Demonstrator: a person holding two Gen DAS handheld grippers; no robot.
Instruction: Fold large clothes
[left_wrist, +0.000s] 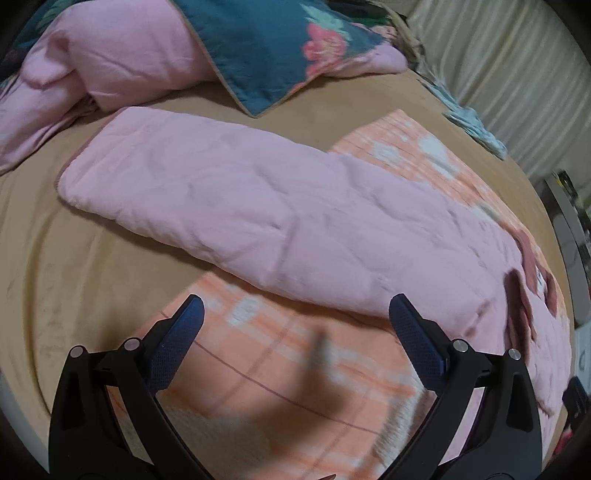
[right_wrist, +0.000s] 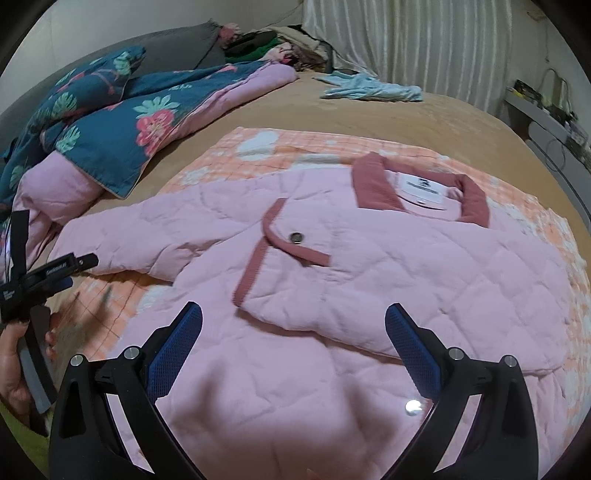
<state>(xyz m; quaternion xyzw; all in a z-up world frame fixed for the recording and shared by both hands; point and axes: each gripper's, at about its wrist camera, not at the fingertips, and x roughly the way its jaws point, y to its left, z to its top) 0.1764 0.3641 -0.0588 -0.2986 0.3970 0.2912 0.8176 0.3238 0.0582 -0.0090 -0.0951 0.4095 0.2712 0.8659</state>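
Note:
A pink quilted jacket (right_wrist: 406, 266) with dark pink collar and trim lies flat, front up, on an orange checked blanket (right_wrist: 295, 147). Its left sleeve (left_wrist: 229, 206) stretches out over the blanket and the tan bedsheet. My left gripper (left_wrist: 297, 314) hovers open just short of the sleeve's near edge, over the blanket, holding nothing. My right gripper (right_wrist: 293, 317) is open above the jacket's lower front, nothing between its fingers. The left gripper (right_wrist: 51, 273) also shows at the right wrist view's left edge, held by a hand (right_wrist: 14, 365).
A teal floral quilt with pink lining (right_wrist: 122, 122) is bunched at the bed's far left. A light blue garment (right_wrist: 369, 88) lies at the back of the tan bedsheet (right_wrist: 443, 122). Curtains (right_wrist: 424, 40) hang behind, and a shelf (right_wrist: 546, 122) stands on the right.

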